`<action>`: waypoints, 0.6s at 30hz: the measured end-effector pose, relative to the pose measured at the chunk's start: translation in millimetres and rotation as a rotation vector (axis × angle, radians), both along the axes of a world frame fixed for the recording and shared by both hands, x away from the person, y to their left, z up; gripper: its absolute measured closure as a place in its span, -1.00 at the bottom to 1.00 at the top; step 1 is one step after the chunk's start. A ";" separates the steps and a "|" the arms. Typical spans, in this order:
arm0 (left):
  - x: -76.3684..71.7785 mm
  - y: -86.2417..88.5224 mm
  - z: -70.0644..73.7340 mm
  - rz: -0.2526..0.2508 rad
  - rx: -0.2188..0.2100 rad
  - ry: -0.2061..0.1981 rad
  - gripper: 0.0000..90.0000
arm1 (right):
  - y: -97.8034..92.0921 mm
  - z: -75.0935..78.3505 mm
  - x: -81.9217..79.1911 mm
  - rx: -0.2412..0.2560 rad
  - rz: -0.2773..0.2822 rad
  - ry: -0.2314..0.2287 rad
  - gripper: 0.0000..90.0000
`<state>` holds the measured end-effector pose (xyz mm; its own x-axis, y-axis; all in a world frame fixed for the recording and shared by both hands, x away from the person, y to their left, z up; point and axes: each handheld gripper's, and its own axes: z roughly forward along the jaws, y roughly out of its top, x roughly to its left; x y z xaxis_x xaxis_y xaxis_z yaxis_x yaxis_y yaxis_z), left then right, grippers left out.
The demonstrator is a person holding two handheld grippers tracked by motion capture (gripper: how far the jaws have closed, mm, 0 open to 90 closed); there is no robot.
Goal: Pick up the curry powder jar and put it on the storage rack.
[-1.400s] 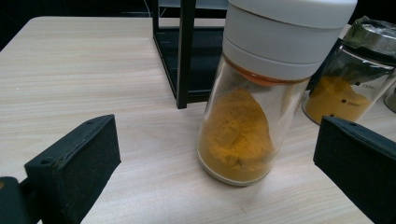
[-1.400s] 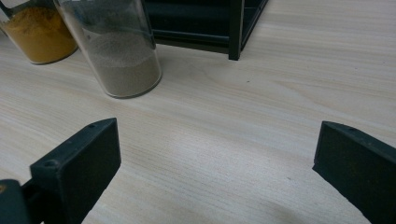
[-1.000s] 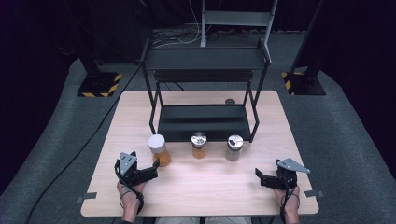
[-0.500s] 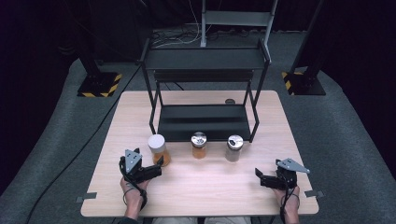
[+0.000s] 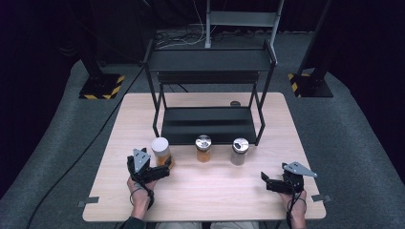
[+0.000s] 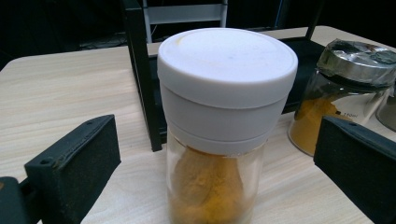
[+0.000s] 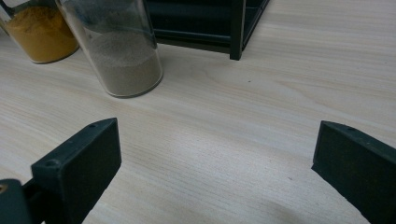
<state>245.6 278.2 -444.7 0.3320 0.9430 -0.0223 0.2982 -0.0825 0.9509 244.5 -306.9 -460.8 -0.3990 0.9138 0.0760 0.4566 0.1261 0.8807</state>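
Observation:
Three spice jars stand in a row in front of a black rack (image 5: 210,86). The left jar (image 5: 161,150) has a white lid and orange powder. My left gripper (image 5: 165,166) is open, its jaws on either side of this white-lid jar (image 6: 224,126) with a gap on each side. In the left gripper view my left gripper (image 6: 217,154) straddles the jar's lower half. The middle jar (image 5: 203,148) holds yellow powder under a metal lid. My right gripper (image 5: 265,183) stands open and empty, short of the grey-powder jar (image 5: 239,151).
The wooden table (image 5: 210,200) has bare room between the two grippers. In the right gripper view, my right gripper (image 7: 215,154) faces bare wood, with the grey-powder jar (image 7: 119,51), the yellow jar (image 7: 39,32) and a rack leg (image 7: 236,28) beyond.
My left gripper has moved forward and to the right until its jaws straddle the white-lid jar. The right gripper has stayed where it was.

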 end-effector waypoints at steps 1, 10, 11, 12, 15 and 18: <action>0.7 -0.5 0.6 -0.002 0.002 0.000 -1.00 | 0.0 -0.1 -0.1 -0.001 0.000 -0.001 -1.00; 6.0 -6.2 1.6 0.010 0.019 -0.002 -1.00 | 0.2 0.0 -0.1 -0.001 0.000 -0.001 -0.99; 6.3 -6.7 1.3 0.011 0.019 -0.004 -1.00 | -0.1 0.0 -0.1 0.000 0.000 -0.001 -0.99; 6.8 -7.5 1.1 0.012 0.018 -0.004 -1.00 | -0.2 0.0 0.0 0.001 0.000 0.000 -0.99; 8.6 -9.9 1.4 0.015 0.024 0.003 -1.00 | -0.3 -0.1 -0.1 0.001 0.001 -0.001 -0.99; 9.7 -12.3 0.8 0.022 0.028 0.008 -0.95 | -0.7 -0.2 0.0 0.003 0.001 0.000 -0.99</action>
